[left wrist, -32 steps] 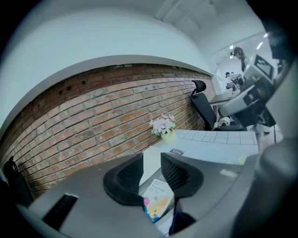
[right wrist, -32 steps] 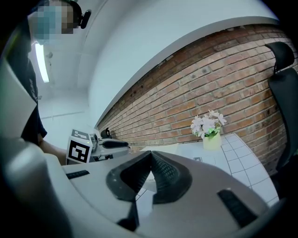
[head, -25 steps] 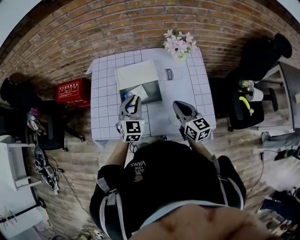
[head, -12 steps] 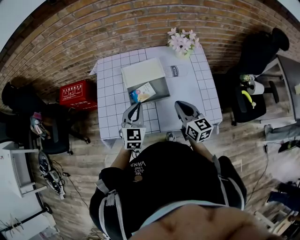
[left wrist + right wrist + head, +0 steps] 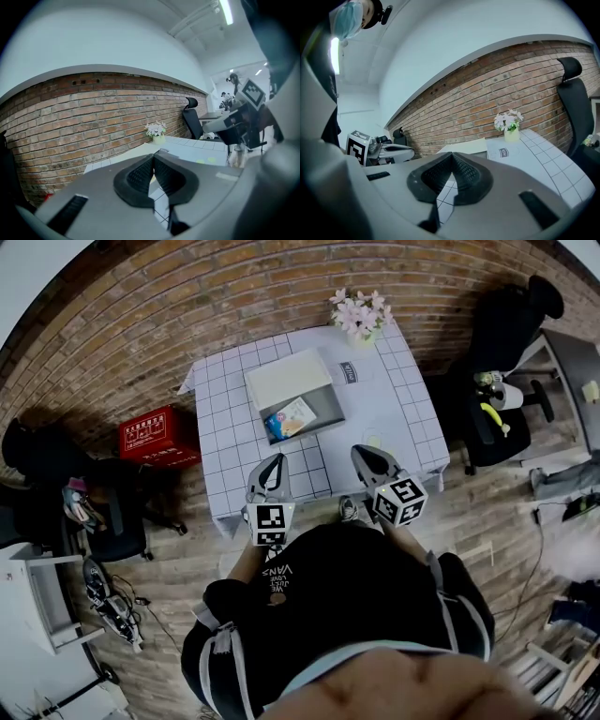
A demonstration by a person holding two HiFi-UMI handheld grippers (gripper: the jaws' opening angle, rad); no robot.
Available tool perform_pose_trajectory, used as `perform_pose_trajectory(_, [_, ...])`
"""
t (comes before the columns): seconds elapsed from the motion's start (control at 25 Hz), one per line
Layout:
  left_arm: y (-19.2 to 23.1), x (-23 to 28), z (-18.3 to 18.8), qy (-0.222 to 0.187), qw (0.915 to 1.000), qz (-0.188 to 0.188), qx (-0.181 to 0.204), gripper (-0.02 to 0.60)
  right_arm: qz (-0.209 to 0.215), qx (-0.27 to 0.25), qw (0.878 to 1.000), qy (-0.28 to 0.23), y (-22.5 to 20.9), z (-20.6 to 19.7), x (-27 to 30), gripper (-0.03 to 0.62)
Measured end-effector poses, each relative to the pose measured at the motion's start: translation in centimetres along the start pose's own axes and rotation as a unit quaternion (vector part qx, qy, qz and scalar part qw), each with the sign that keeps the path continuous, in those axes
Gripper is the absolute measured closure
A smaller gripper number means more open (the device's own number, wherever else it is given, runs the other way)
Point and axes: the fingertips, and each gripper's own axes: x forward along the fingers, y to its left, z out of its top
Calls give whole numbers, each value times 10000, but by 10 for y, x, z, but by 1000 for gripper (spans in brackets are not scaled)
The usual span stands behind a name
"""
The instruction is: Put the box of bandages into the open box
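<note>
Box of bandages lies inside the open box on the checked table, with the lid folded back on the far side. Left gripper and right gripper are both pinched together on nothing. They hang at the near table edge, well apart from the box. Placement looks done, and the hands are likely held clear so nothing gets knocked.

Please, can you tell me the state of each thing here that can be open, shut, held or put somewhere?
left tool: shut, nothing between the jaws.
right tool: shut, nothing between the jaws.
open box: open, lid folded back.
box of bandages: lying inside the open box, not held.
potted flowers: upright.
</note>
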Motion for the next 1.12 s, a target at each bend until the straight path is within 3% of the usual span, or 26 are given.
perform_pose_trajectory(1.12, [-8, -100, -30, -92, 9987, -498, 78, 571, -598, -40, 9982, 56, 79, -51, -53, 595])
